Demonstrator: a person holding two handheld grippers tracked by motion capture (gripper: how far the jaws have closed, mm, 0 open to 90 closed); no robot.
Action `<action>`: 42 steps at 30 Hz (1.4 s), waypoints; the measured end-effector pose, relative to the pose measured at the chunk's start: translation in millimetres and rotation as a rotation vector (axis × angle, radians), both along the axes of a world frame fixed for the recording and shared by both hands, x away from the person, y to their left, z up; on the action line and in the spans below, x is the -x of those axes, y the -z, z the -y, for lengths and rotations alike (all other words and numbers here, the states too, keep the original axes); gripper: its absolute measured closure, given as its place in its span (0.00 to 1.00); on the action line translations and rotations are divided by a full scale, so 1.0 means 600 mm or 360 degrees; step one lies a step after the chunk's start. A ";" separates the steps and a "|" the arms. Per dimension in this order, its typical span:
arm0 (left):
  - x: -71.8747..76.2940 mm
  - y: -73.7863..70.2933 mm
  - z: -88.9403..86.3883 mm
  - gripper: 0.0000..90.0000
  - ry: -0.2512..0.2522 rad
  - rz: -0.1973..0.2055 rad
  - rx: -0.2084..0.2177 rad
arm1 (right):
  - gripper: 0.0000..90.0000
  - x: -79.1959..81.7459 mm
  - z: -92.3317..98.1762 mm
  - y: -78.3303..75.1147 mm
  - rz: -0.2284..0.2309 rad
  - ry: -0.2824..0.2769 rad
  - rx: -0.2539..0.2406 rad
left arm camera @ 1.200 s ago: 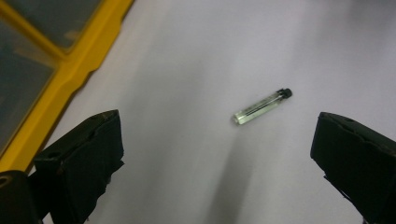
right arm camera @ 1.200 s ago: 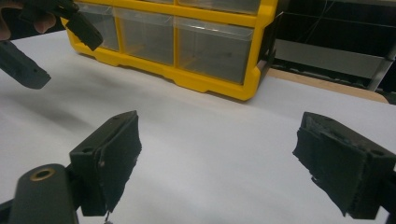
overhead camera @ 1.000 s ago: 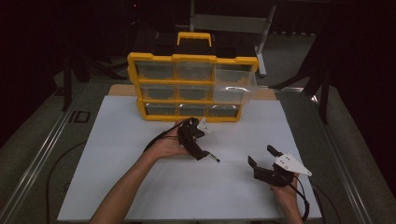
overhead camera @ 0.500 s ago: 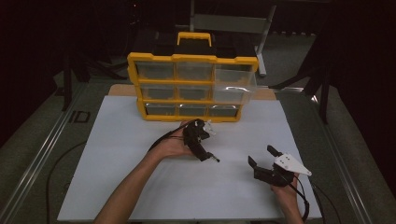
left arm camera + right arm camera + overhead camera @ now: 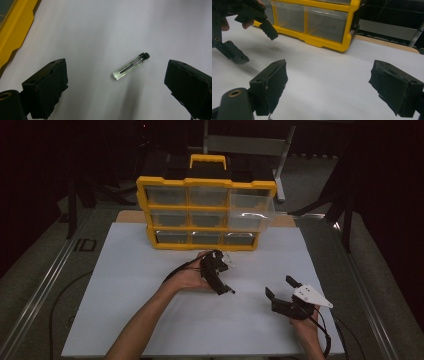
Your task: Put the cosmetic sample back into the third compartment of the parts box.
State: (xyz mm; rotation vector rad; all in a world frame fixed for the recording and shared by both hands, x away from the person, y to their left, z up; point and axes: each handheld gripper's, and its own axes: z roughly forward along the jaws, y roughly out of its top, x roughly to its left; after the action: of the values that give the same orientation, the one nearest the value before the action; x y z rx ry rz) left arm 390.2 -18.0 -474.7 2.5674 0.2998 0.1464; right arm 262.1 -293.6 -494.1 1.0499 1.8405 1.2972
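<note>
place: probably workshop | yellow drawer organizer [image 5: 206, 212] | dark metal-framed bench [image 5: 45, 285]

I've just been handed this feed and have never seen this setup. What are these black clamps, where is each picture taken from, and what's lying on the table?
There is no robot arm here: a person holds a two-jaw clamp tool in each hand. The high view looks down from above the person's side. In it the left gripper hovers near the yellow drawer cabinet, and the right gripper sits lower right; both are over the white board. Each of the other two pictures comes from a camera riding on one gripper, looking along its own black jaws. The left gripper view shows a small glass vial with a black cap lying on the board between its open jaws. Both grippers are open and hold nothing.
</note>
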 end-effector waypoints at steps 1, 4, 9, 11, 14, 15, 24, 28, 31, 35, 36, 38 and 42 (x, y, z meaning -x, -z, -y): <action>0.000 0.001 0.001 0.06 -0.0005 0.0005 -0.0008 | 0.15 0.000 0.000 0.000 -0.0003 0.0000 -0.0001; -0.001 0.003 0.004 0.07 0.0002 -0.0001 -0.0022 | 0.15 0.000 -0.001 0.000 -0.0003 0.0000 0.0000; -0.002 0.006 0.011 0.08 0.0014 -0.0004 -0.0041 | 0.15 0.000 -0.002 0.000 -0.0005 -0.0002 0.0004; -0.001 0.008 0.015 0.08 0.0035 -0.0001 -0.0054 | 0.15 0.000 -0.002 0.001 -0.0003 -0.0004 0.0010; 0.001 0.009 0.020 0.10 0.0043 0.0004 -0.0066 | 0.15 0.000 -0.002 0.001 -0.0007 -0.0006 0.0015; 0.003 0.010 0.023 0.11 0.0049 0.0011 -0.0074 | 0.15 0.000 -0.002 0.001 -0.0008 -0.0007 0.0015; 0.003 0.020 0.034 0.19 0.0067 0.0011 -0.0097 | 0.16 0.000 -0.004 0.001 -0.0016 -0.0015 0.0024; 0.002 0.026 0.037 0.23 0.0073 0.0004 -0.0111 | 0.16 -0.001 -0.004 0.002 -0.0017 -0.0014 0.0023; 0.002 0.031 0.039 0.26 0.0092 -0.0012 -0.0118 | 0.16 0.000 -0.003 0.001 -0.0015 -0.0012 0.0022; 0.002 0.032 0.042 0.34 0.0122 -0.0039 -0.0098 | 0.16 -0.001 -0.002 0.002 -0.0014 -0.0012 0.0025; 0.003 0.032 0.043 0.36 0.0128 -0.0045 -0.0094 | 0.16 -0.001 -0.002 0.002 -0.0015 -0.0012 0.0025; 0.004 0.032 0.045 0.41 0.0151 -0.0051 -0.0097 | 0.16 -0.001 -0.003 0.002 -0.0015 -0.0015 0.0025; 0.004 0.033 0.047 0.52 0.0199 -0.0084 -0.0105 | 0.16 -0.001 -0.002 0.002 -0.0015 -0.0016 0.0017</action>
State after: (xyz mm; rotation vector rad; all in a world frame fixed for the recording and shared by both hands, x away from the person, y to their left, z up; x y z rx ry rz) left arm 388.0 -46.1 -494.4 2.6498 0.1553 0.0431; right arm 262.8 -292.7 -495.1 1.0442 1.8602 1.2894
